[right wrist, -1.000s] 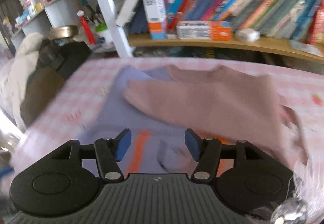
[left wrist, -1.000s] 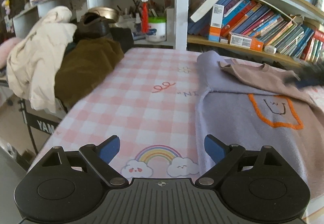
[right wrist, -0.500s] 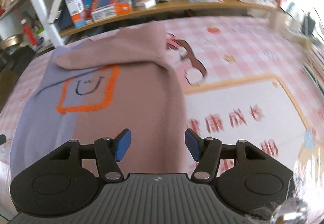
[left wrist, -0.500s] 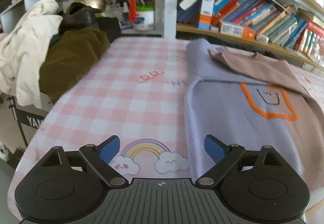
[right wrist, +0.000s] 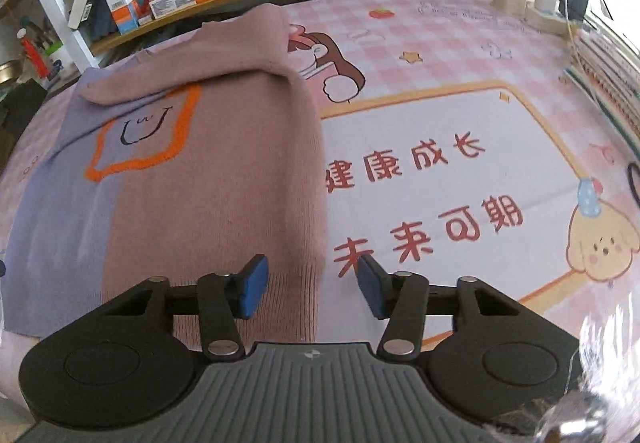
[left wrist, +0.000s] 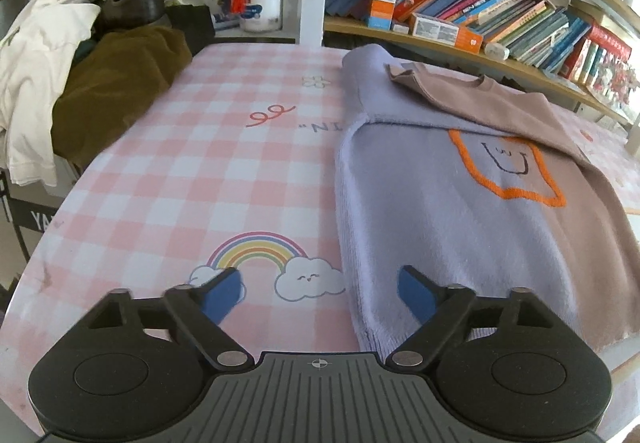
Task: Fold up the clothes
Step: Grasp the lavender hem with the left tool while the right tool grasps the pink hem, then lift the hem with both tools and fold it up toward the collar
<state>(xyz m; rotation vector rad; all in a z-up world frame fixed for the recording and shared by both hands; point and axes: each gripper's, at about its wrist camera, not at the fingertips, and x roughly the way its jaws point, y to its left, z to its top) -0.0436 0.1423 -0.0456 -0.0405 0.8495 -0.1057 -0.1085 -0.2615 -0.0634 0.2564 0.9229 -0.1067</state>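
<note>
A soft, fuzzy knit sweater (left wrist: 460, 211) is laid flat on the table (left wrist: 180, 171), which is covered by a smooth pink-and-white checked cloth printed with a rainbow (left wrist: 256, 251) and clouds. The garment is split lengthwise into a lavender half and a dusty-pink half, with an orange-outlined smiling patch (left wrist: 508, 167) stitched across the seam. Its long axis is run from the ribbed hem, nearest both cameras, toward the bookshelf (left wrist: 480, 23) at 12 o'clock, where the neckline is found. Both sleeves are folded across the chest, the pink sleeve (right wrist: 192, 75) being laid on top.

The left gripper (left wrist: 320, 293) is held low over the near table edge, its blue pads spread wide, the lavender hem corner lying between them. The right gripper (right wrist: 310, 287) is likewise held apart, straddling the pink hem corner (right wrist: 304, 275); nothing is clamped. At 10 o'clock in the left view, a cream jacket (left wrist: 36, 55) and a brown garment (left wrist: 116, 83) are heaped.
</note>
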